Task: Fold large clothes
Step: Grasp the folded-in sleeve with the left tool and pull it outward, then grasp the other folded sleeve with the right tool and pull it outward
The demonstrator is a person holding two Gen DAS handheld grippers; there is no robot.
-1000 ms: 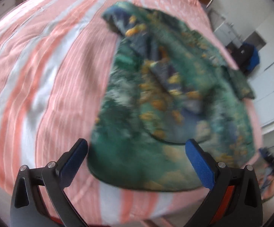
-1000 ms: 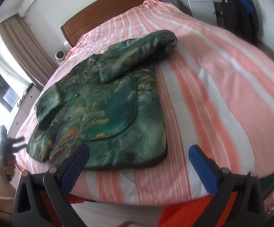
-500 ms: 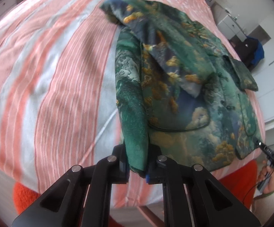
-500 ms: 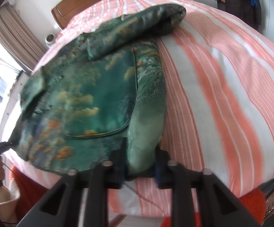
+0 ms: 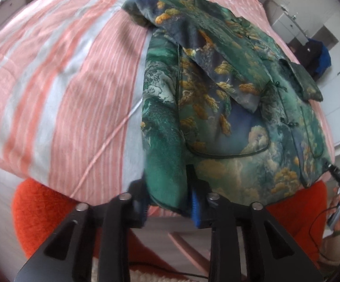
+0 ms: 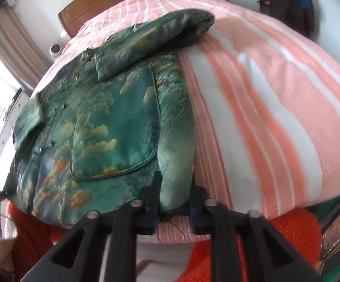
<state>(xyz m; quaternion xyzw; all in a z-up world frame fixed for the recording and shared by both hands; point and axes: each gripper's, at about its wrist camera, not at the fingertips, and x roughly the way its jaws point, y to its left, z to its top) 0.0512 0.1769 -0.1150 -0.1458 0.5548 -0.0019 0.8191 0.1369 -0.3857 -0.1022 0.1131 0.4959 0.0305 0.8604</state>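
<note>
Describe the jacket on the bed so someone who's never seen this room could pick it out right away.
Start at the bed with the pink and white striped cover. The jacket lies at its near end, sleeves folded across its front. It is the only shiny green thing there, printed with gold clouds and trees, and its bottom corners sit between the left gripper and right gripper.

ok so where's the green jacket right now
The green jacket lies on the striped bed, its near corners between the left gripper and right gripper.
</note>
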